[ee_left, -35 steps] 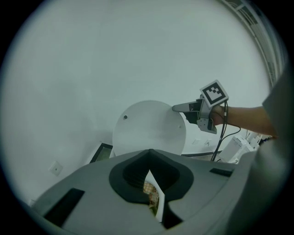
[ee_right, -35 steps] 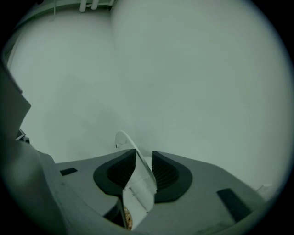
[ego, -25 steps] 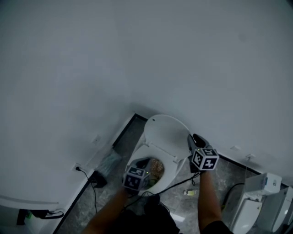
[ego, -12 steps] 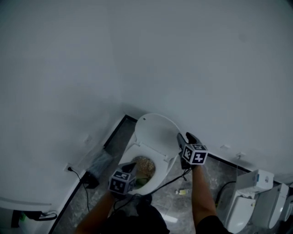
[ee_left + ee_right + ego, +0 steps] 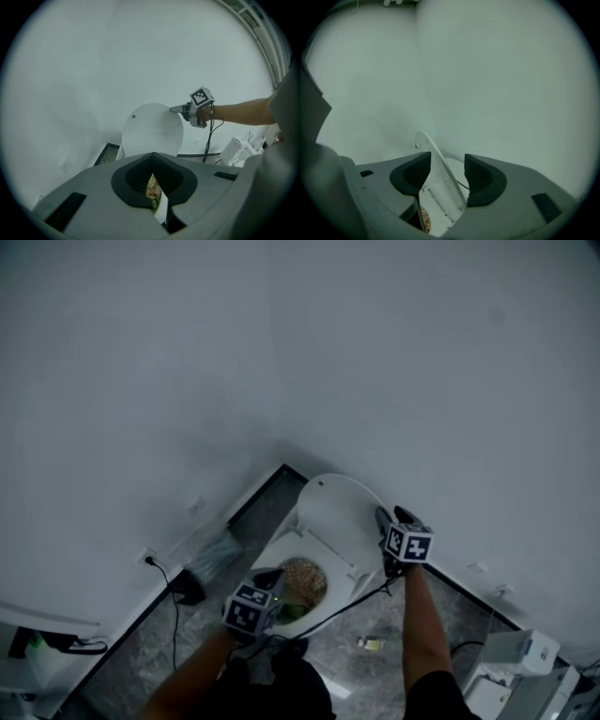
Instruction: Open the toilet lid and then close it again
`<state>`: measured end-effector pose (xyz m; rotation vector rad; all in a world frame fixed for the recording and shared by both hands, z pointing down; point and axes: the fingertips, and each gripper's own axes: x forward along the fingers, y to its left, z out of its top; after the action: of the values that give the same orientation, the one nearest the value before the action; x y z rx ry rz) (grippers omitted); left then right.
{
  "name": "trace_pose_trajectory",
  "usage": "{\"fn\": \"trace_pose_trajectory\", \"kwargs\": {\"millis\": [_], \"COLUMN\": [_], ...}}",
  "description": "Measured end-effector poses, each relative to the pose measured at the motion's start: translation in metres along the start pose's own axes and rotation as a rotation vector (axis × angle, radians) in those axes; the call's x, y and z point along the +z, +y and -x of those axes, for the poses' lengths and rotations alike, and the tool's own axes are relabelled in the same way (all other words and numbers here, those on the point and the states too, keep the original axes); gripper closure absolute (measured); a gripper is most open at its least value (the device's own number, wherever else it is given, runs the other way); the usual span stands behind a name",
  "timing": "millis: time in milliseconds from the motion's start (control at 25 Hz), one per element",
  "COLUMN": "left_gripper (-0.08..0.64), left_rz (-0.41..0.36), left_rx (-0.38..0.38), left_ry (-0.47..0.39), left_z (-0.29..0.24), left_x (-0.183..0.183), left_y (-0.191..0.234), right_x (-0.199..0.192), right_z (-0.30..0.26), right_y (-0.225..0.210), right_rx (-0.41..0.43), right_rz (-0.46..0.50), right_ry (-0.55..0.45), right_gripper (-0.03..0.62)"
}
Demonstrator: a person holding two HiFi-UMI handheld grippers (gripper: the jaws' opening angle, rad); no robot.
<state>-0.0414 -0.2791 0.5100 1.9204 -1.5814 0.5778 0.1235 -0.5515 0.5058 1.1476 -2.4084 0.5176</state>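
- My right gripper (image 5: 384, 518) is stationed at the right-hand edge of the toilet lid (image 5: 339, 512), with its marker cube (image 5: 410, 543) facing up in the head view
- Right gripper condition: the jaws stand well apart and have just been opening. The lid edge runs between them, close beside the pad (image 5: 415, 172) at the left of the right gripper view, with a clear gap to the other pad. The lid is not clamped
- Toilet lid position: raised, standing nearly upright over the rear of the seat (image 5: 349, 585) and leaning back toward the corner of the white wall (image 5: 281, 352). From my left gripper view it shows as a pale oval with my right gripper at its upper right edge
- My left gripper (image 5: 269, 575) sits low at the front left of the seat, pointing down toward the bowl (image 5: 302, 579)
- Left gripper condition: the jaws are drawn together, leaving only a narrow slit. Through the slit I see the brownish contents of the bowl and a white strip that I cannot identify. I cannot tell whether the strip is gripped
- Seat position: down on the bowl
- A black cable (image 5: 361, 601) runs from my right gripper down across the dark stone floor (image 5: 375, 624)
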Motion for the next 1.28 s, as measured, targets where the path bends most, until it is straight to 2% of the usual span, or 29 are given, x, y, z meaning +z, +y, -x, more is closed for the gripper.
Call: {"fn": "trace_pose_trajectory", "kwargs": {"millis": [80, 160, 200, 400, 640, 1280], "left_gripper": [0.554, 0.554, 0.554, 0.554, 0.554, 0.554], "left_rz": [0.009, 0.024, 0.031, 0.049, 0.043, -0.039], "left_rx": [0.008, 0.015, 0.018, 0.025, 0.002, -0.107], "left_ry": [0.002, 0.002, 0.003, 0.018, 0.026, 0.016], "left_z": [-0.002, -0.002, -0.002, -0.003, -0.006, -0.031], "left_x": [-0.001, -0.003, -0.004, -0.012, -0.016, -0.012], "left_y": [0.003, 0.004, 0.005, 0.015, 0.015, 0.019], "right_x": [-0.001, -0.003, -0.003, -0.008, -0.023, -0.102], "right_z": [-0.006, -0.007, -0.005, 0.007, 0.032, 0.095], "right_y": [0.002, 0.005, 0.007, 0.024, 0.063, 0.176], "right_rx": [0.007, 0.019, 0.027, 0.109, 0.152, 0.150], "right_rz": [0.017, 0.036, 0.043, 0.061, 0.120, 0.243], "right_ry": [0.012, 0.025, 0.028, 0.036, 0.037, 0.103], "right_gripper": [0.381, 0.461, 0.472, 0.485, 0.492, 0.479]}}
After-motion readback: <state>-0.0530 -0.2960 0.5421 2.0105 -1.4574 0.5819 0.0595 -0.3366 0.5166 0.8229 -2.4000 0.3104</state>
